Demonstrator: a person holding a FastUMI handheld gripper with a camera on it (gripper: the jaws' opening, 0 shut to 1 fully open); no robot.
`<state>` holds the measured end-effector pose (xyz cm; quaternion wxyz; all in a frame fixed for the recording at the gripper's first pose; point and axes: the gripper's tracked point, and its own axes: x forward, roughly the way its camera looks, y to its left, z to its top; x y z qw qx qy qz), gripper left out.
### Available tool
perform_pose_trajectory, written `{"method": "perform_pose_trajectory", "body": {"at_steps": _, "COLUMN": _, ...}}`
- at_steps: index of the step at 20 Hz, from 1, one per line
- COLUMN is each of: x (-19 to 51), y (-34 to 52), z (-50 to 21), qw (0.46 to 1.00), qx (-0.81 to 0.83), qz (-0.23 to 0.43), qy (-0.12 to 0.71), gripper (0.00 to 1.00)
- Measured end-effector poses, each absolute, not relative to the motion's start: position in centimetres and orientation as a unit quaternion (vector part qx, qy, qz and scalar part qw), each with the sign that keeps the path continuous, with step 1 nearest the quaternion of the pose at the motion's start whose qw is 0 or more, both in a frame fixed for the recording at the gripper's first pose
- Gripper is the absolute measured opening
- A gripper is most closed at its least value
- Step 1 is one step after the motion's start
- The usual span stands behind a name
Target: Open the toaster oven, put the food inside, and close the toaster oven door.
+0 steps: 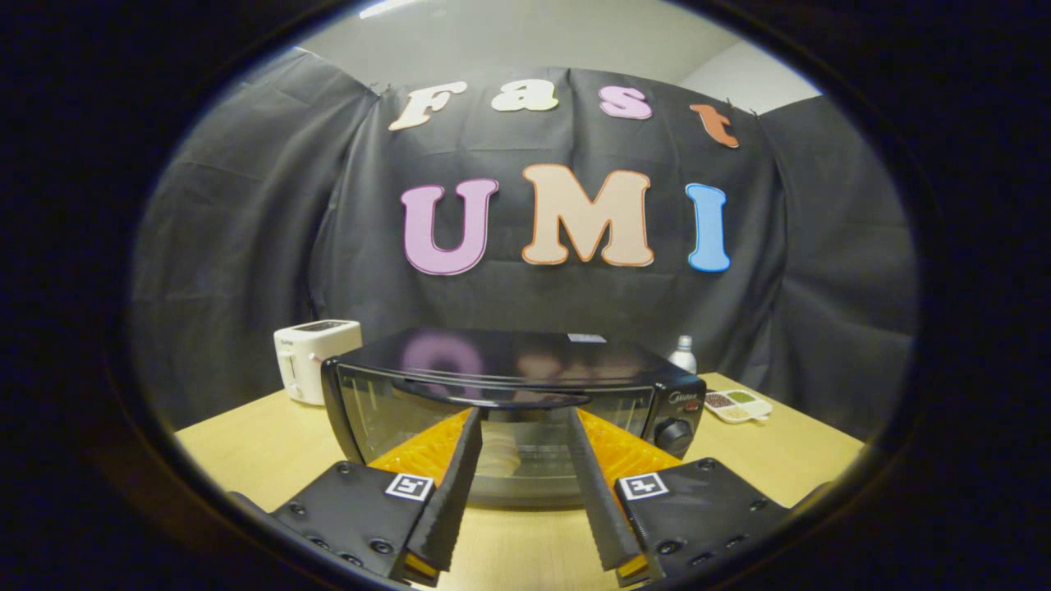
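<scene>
Toaster oven [509, 402]: black, standing near the middle of the wooden bench [246, 447], front turned to the camera, its back toward the far edge by the black cloth wall.
Door: glass-fronted and upright against the oven's front, closed as far as I can tell; a dark curved handle [493, 396] runs along its top edge.
Inside the oven: something pale and rounded [501, 455] shows through the glass; too blurred to say what it is.
Knob [675, 432]: black, on the panel at the right end of the oven's front.
Gripper [521, 410]: fingers spread apart, holding nothing, their tips reaching up to the door just under the handle; whether they touch the glass I cannot tell.
Toaster [312, 357]: white, toward the bench's far left corner, just beside the oven's left rear.
Bottle [683, 355]: pale, with a light cap, behind the oven's right rear corner, near the far edge.
Tray [737, 405]: small, white, in compartments with brownish and greenish contents, near the far right corner, apart from the oven.
</scene>
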<state>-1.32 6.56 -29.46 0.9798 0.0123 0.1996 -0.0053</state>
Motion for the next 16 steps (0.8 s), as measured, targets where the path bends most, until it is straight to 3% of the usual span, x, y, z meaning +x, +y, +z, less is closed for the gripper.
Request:
{"method": "perform_pose_trajectory", "body": {"at_steps": 11, "x": -2.6, "y": 5.1, "z": -10.2, "qw": 0.993, "qx": 0.009, "qz": 0.059, "qy": 0.098, "gripper": 0.67}}
{"method": "perform_pose_trajectory", "body": {"at_steps": 16, "x": -1.9, "y": 0.2, "z": -6.0, "qw": 0.997, "qx": -0.012, "qz": 0.031, "qy": 0.073, "gripper": 0.67}}
